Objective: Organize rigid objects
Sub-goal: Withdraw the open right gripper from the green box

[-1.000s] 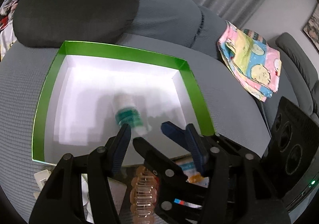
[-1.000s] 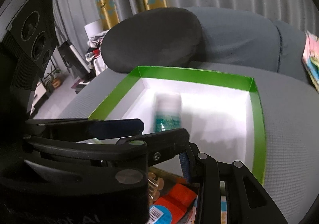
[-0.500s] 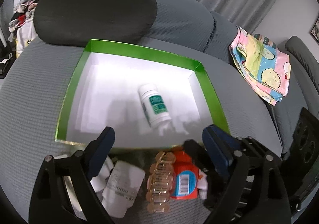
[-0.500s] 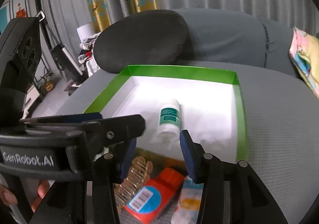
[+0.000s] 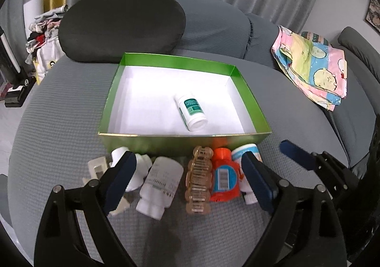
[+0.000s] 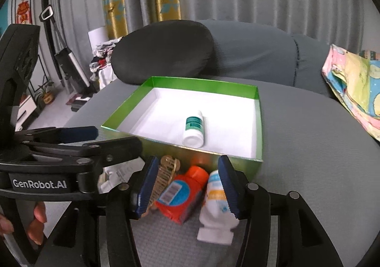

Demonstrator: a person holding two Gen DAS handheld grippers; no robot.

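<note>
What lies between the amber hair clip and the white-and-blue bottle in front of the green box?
The orange bottle lies between the hair clip and white-and-blue bottle, in both views.

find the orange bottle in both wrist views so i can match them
Left wrist: orange bottle lies low, right of centre, between the amber hair clip and a white bottle.
Right wrist: orange bottle low at centre, between the right gripper's fingers.
Shared landmark: green box just behind it.

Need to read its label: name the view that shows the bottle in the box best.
Left wrist view: the bottle lies unobstructed, its green label facing up. The right wrist view shows it foreshortened, cap toward the camera, the label narrower.
</note>
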